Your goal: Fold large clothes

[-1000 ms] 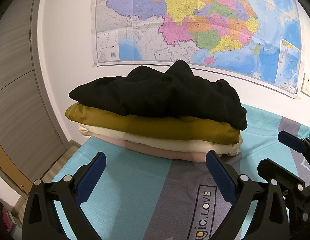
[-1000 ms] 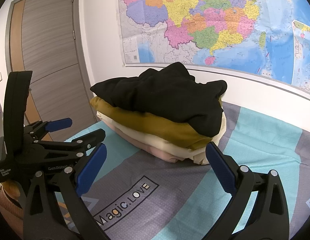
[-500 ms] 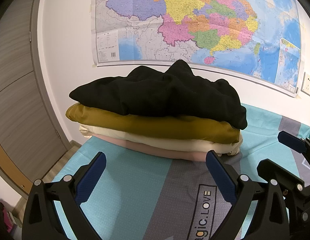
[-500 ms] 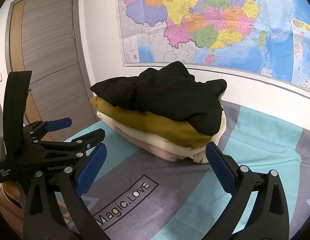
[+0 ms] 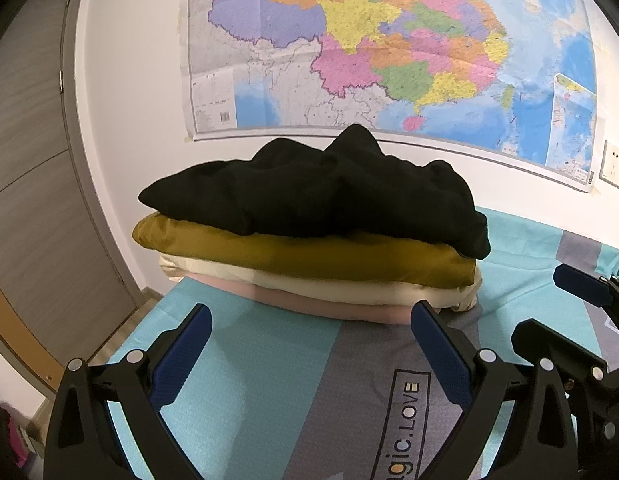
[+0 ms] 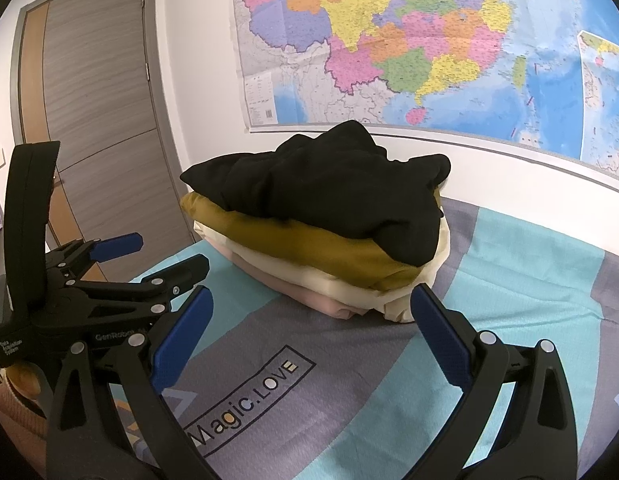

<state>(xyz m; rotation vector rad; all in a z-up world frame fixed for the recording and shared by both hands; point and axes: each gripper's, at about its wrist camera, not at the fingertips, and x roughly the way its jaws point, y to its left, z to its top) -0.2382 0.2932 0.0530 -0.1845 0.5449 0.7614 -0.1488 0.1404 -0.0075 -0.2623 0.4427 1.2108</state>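
- A stack of four folded garments lay at the far end of the bed, close to the wall under the map.
- On top was a black garment [image 5: 321, 192], a little rumpled, with one peak standing up at its far edge.
- Under it lay a mustard-yellow garment [image 5: 309, 254], then a cream garment [image 5: 329, 286], and at the bottom a pale pink garment [image 5: 341, 310] that touched the bed sheet.
- The black garment hung over the right edge of the mustard one in the right wrist view.
- The bed sheet [image 5: 249, 380] was turquoise with grey bands and carried a printed box with the words "Magic.LOVE" [image 6: 249, 396].
- The left gripper [image 5: 311, 346] was held near the stack, on its near side, with its blue-padded jaws spread wide and nothing between them.
- The right gripper [image 6: 311, 336] was just to the right of the left one, also with its jaws wide apart and holding nothing, not touching the stack.
- A large coloured wall map [image 5: 389, 48] hung on the white wall behind the stack.
- A grey wooden door [image 6: 105, 120] stood to the left of the bed.
- Wall sockets [image 5: 615, 166] were at the far right, beside the map.
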